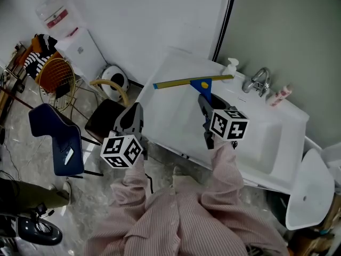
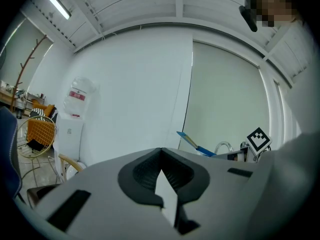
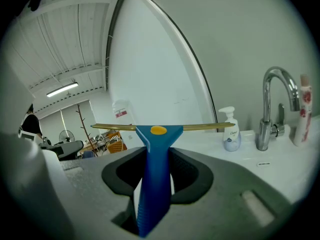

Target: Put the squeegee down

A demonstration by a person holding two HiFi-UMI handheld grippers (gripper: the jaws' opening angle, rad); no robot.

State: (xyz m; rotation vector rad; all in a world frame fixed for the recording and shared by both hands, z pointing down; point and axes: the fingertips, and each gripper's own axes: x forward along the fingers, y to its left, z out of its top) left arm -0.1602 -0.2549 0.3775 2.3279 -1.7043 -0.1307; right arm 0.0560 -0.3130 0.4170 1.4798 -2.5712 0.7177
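At the far left we see a water dispenser (image 1: 74, 41) against the wall, with an orange wire chair (image 1: 56, 76) in front of it and a blue chair (image 1: 58, 140) nearer to us. Next comes the left gripper (image 1: 135, 110), held off the left edge of the white bench (image 1: 170, 108) and over the floor. In its own view the jaw tips meet with only bare wall behind them, so we read it as clenched on nothing. Moving right, the squeegee (image 1: 193, 81) is over the back part of the bench. Its yellowish blade runs crosswise and roughly level, and its blue handle points back toward us. We cannot tell whether the blade touches the bench top. The right gripper (image 1: 204, 101) grasps that handle: in its view the blue handle stands upright between the two dark pads, which press on it from both sides. The blade's right end reaches near a white soap dispenser (image 1: 230, 67). Further right stands the chrome faucet (image 1: 258, 81), and beside it a pink and white tube (image 1: 281, 94) at the back edge of the bench. Striped pink sleeves (image 1: 176, 212) fill the bottom of the head view.
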